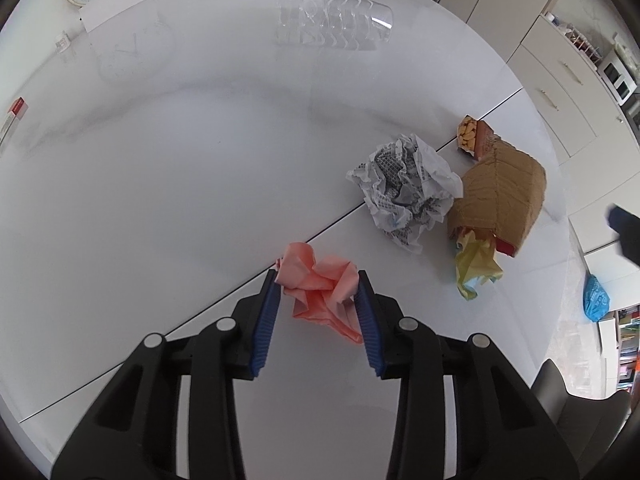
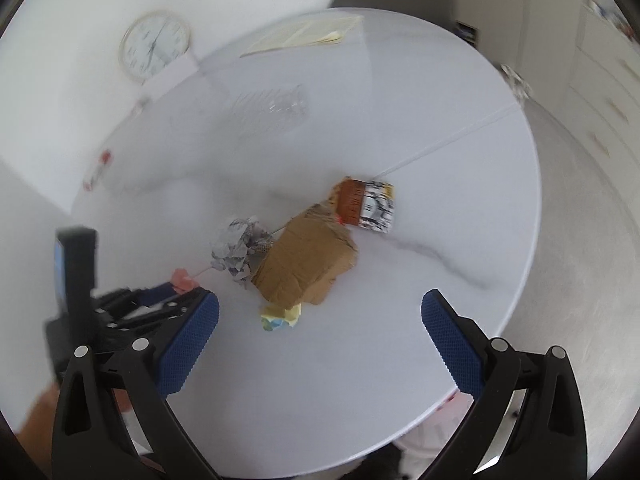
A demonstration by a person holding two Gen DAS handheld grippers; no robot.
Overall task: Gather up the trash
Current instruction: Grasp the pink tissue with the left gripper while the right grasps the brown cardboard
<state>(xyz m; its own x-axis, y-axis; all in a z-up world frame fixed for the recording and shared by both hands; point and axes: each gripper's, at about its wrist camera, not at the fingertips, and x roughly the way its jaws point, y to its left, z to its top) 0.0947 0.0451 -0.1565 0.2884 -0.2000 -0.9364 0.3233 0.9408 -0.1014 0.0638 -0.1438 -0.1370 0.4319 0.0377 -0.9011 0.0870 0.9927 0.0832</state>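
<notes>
The left gripper has its blue pads pressed in on both sides of a crumpled pink wrapper, jaws narrowed to about a third of their span, the wad pinched between them where it lies on the white round table. A thin seam across the tabletop runs just under that wrapper.

Taking the pink wrapper as the landmark: beyond it and to the right lies a crumpled printed paper ball, near but not touching. Further right of that sits a torn brown cardboard box, touching the paper ball, with a yellow wrapper sticking out of its near end and a printed snack packet at its far end. To the left of the pink wrapper and beyond it the tabletop is bare, as far as a stack of clear plastic cups lying on its side near the far edge.

The right gripper hangs above the table with jaws wide apart and nothing between them; the yellow wrapper lies just beyond its fingertips. The table's curved edge passes close to its right finger, with pale floor past it.
</notes>
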